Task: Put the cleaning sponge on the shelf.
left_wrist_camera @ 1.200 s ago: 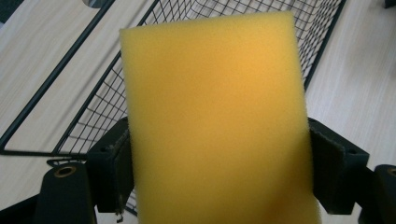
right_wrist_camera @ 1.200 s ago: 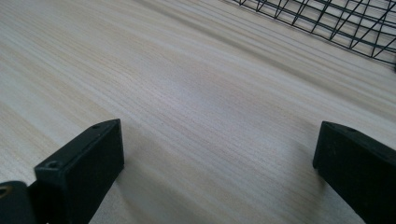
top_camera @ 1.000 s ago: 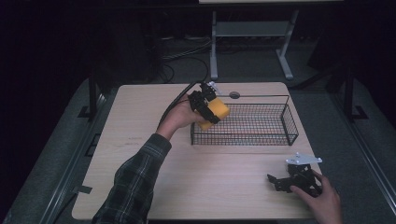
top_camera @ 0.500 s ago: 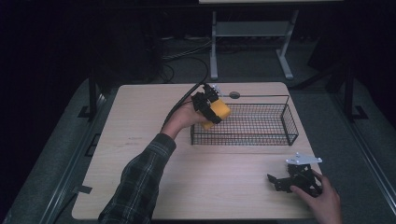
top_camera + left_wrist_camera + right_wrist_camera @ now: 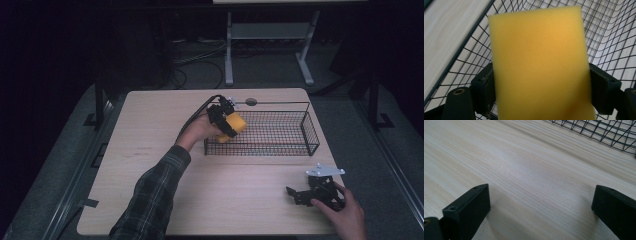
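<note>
A yellow sponge (image 5: 231, 125) is held over the left end of a black wire basket (image 5: 280, 145), with my left gripper (image 5: 223, 122) shut on it. In the left gripper view the sponge (image 5: 539, 62) stands upright between the two black pads (image 5: 482, 85), and the basket's mesh (image 5: 609, 37) lies behind and below it. Near the table's front right edge my right gripper (image 5: 300, 194) rests low, open. In the right gripper view its jaws stand wide apart over bare wood, nothing between them, with a corner of the basket (image 5: 604, 130) at the top right.
The light wooden table (image 5: 150, 160) has a round grommet hole (image 5: 251, 102) at its back edge behind the basket. A white stand (image 5: 265, 35) and cables are on the dark floor beyond. A plaid sleeve (image 5: 150, 200) reaches in from the bottom.
My left gripper has sunk a little with the sponge, toward the basket's left end. The right gripper has kept still.
</note>
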`<state>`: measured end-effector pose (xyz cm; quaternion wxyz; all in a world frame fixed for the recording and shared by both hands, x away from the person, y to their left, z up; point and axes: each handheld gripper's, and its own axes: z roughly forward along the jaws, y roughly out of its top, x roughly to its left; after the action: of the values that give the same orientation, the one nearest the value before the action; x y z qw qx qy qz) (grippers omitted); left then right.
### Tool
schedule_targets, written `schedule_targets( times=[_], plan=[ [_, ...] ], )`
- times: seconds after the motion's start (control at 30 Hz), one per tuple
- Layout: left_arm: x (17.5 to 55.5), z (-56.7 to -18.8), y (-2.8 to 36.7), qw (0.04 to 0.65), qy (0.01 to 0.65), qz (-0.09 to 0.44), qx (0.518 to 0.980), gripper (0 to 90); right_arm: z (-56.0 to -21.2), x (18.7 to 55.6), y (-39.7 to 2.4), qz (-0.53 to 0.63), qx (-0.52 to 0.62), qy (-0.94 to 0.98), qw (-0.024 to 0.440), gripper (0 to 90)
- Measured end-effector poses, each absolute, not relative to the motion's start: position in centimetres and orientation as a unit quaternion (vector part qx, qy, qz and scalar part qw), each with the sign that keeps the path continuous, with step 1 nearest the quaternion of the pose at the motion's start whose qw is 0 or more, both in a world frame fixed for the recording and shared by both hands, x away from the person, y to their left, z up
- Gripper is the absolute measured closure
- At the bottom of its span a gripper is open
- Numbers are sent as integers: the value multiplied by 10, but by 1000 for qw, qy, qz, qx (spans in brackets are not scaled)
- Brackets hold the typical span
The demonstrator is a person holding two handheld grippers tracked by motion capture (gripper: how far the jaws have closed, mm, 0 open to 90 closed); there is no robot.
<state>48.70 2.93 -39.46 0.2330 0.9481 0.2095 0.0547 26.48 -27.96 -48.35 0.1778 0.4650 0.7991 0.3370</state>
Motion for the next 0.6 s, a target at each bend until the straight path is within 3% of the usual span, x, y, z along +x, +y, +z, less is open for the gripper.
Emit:
schedule_targets(
  times=[0.6],
  plan=[
    [488, -419, 29, 219, 217, 41, 950, 211, -483, 265, -280, 335, 466, 799, 177, 13]
  ],
)
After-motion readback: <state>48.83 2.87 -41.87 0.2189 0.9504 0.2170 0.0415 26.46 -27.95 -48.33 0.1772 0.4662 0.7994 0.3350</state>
